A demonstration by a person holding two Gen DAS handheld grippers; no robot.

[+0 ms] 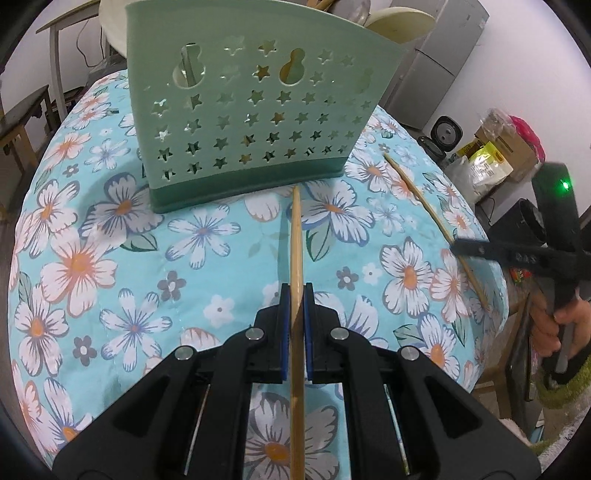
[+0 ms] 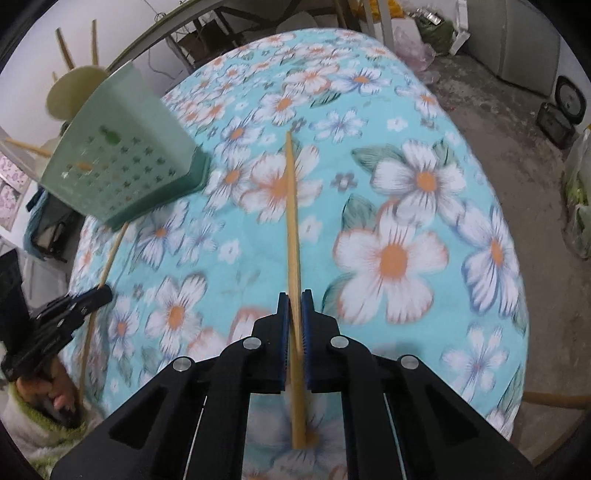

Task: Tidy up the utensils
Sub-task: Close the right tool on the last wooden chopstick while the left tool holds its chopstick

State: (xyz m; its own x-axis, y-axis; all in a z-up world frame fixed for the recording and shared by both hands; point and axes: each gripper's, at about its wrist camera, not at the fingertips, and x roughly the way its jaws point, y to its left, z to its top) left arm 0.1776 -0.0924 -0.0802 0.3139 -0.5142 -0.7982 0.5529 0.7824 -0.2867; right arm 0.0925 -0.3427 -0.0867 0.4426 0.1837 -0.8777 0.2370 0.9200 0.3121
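My left gripper point(image 1: 296, 286) is shut on a wooden chopstick point(image 1: 295, 243) whose tip points at the base of the green star-holed utensil holder point(image 1: 243, 110). My right gripper point(image 2: 294, 293) is shut on a second wooden chopstick point(image 2: 291, 206) and holds it above the floral tablecloth. In the left wrist view the right gripper point(image 1: 458, 245) grips that chopstick point(image 1: 413, 192) to the right of the holder. In the right wrist view the left gripper point(image 2: 105, 291) and its chopstick point(image 2: 110, 251) are at the left, below the holder point(image 2: 122, 162).
A round table with a blue floral cloth point(image 1: 92, 258) carries the holder. Cream spoons and wooden utensils point(image 1: 399, 22) stick out of the holder. A grey fridge point(image 1: 443, 55) and boxes and bags point(image 1: 495, 155) stand on the floor to the right.
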